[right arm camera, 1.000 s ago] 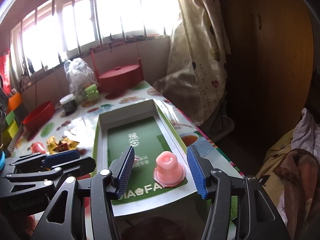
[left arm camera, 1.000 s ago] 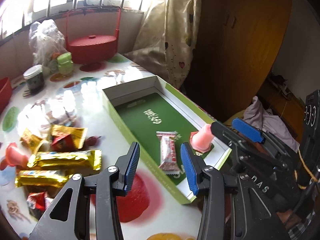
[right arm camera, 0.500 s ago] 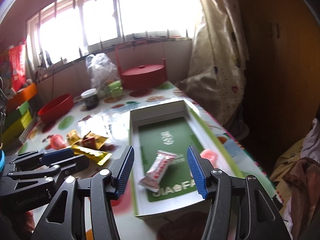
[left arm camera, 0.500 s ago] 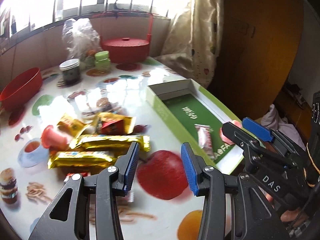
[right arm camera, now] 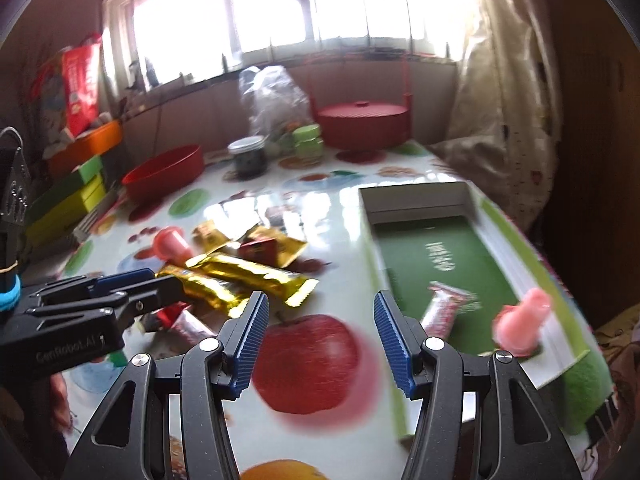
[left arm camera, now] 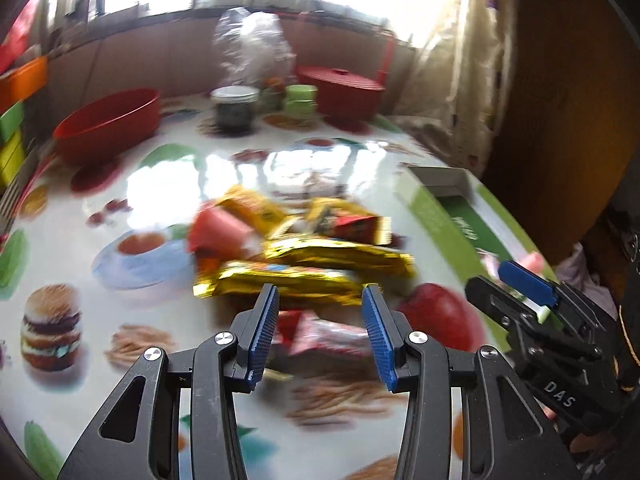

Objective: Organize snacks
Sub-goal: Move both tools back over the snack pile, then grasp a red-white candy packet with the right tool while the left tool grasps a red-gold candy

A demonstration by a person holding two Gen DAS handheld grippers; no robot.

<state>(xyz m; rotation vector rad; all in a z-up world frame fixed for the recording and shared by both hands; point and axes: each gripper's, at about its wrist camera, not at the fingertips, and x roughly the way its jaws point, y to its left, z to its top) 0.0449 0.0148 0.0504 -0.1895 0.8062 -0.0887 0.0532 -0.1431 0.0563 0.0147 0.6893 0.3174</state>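
A pile of snacks lies mid-table: two long gold bars (left arm camera: pixel 320 276) (right arm camera: pixel 244 276), small yellow and red packets (left arm camera: pixel 348 220) (right arm camera: pixel 268 246), a pink jelly cup (left arm camera: pixel 216 228) (right arm camera: pixel 170 242) and a red-pink wrapped candy (left arm camera: pixel 324 336). My left gripper (left arm camera: pixel 320 332) is open, hovering over that red-pink candy. My right gripper (right arm camera: pixel 320 340) is open and empty above the table's printed apple. The green-and-white box (right arm camera: pixel 436 248) (left arm camera: pixel 440 216) holds a wrapped candy (right arm camera: pixel 444 312) and a pink jelly cup (right arm camera: pixel 520 324).
At the back stand a red bowl (left arm camera: pixel 108 124) (right arm camera: pixel 164 172), a dark jar (left arm camera: pixel 234 110), a clear plastic bag (right arm camera: pixel 272 92), green cups (right arm camera: pixel 308 140) and a red lidded basket (left arm camera: pixel 340 88). Stacked green boxes (right arm camera: pixel 68 200) sit left. The table edge drops off beside the box.
Both grippers swung left, away from the box and toward the snack pile. The left gripper now sits over the red-pink candy. The pink jelly cup stays in the box.
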